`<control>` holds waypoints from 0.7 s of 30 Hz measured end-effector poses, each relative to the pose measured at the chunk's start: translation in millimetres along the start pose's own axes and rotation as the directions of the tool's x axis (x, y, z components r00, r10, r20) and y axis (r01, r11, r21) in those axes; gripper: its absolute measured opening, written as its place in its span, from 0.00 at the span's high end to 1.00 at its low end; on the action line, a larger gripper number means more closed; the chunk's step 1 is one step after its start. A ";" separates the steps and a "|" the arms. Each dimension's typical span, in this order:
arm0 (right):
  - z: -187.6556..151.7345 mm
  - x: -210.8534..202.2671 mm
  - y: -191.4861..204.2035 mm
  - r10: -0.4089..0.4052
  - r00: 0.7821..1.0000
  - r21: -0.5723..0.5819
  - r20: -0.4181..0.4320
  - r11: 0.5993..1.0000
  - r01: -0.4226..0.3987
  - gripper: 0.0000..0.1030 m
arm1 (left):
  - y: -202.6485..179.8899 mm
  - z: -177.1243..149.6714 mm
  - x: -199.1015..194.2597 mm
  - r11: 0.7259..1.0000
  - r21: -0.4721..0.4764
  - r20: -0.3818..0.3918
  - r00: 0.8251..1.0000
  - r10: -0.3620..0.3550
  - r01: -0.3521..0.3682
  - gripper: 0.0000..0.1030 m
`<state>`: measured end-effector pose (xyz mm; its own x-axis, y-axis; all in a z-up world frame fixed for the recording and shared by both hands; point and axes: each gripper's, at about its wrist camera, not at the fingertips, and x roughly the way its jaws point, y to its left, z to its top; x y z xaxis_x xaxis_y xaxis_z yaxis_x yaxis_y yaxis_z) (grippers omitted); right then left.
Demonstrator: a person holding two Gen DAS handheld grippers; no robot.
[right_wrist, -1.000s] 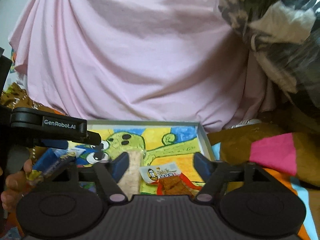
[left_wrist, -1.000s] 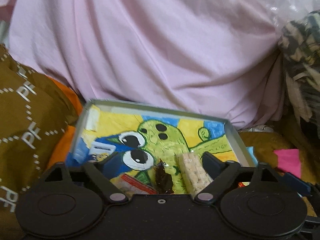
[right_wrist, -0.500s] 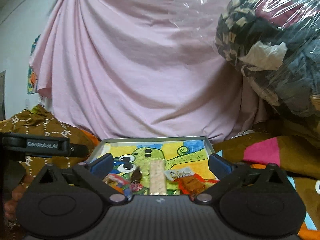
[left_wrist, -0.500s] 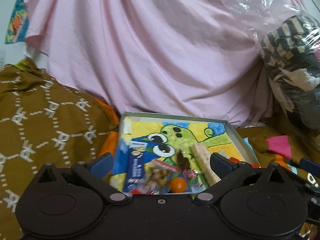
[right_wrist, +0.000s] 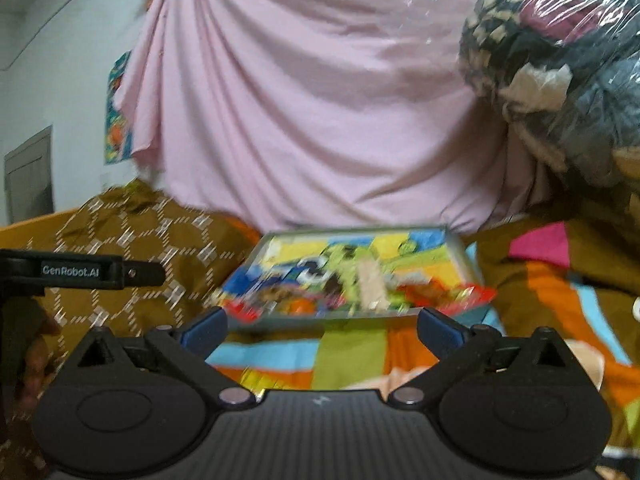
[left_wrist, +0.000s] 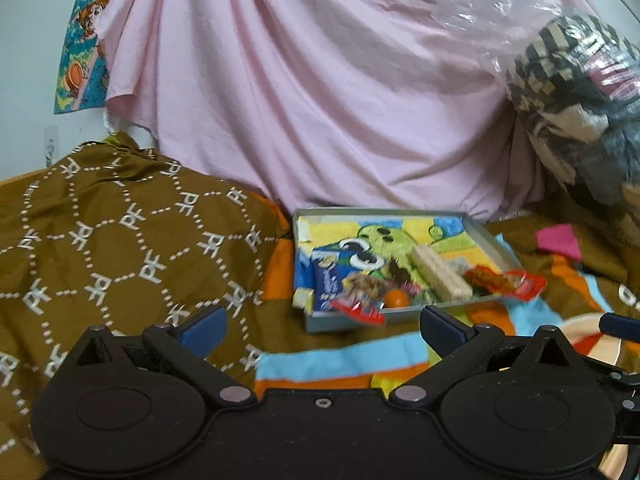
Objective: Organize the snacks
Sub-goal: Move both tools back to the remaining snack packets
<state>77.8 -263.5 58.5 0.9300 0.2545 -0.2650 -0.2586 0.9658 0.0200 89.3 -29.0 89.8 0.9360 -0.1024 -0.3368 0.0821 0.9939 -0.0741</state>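
Left wrist view: the left gripper (left_wrist: 322,324) has its jaws spread wide with nothing between them, only the striped cloth (left_wrist: 340,360) below. At twelve o'clock from it sits the tray (left_wrist: 476,229), a green cartoon printed inside. Snacks lie along its near edge: a blue packet (left_wrist: 326,284) at nine o'clock, a wafer bar (left_wrist: 440,276) in the middle, a red wrapper (left_wrist: 516,282) hanging over the rim at three o'clock. The right gripper (right_wrist: 322,322) is just as wide and empty, the tray (right_wrist: 460,246) at its twelve o'clock too. That view is blurred, so the snacks read only as coloured smears, perhaps unchanged in order. A pink sheet (left_wrist: 320,80) hangs behind.
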 end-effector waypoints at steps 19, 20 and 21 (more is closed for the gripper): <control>-52.3 -25.1 37.8 -0.079 0.977 -0.071 -0.197 0.995 0.066 0.00 | -0.1 -66.8 -33.1 0.990 0.139 -0.169 0.984 0.058 -0.035 0.01; -54.2 -24.5 38.3 -0.078 0.975 -0.071 -0.208 0.995 0.064 0.00 | 0.0 -68.8 -30.9 0.991 0.134 -0.198 0.979 0.047 -0.021 0.01; -56.1 -23.9 38.3 -0.075 0.973 -0.070 -0.217 0.996 0.061 0.00 | 0.9 -70.7 -28.6 0.992 0.127 -0.225 0.974 0.036 -0.007 0.01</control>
<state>31.0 -235.4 11.5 0.8678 0.1647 -0.4687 -0.2193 0.9736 -0.0639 38.4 -28.1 32.9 0.8373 -0.0733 -0.5419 0.1179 0.9919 0.0480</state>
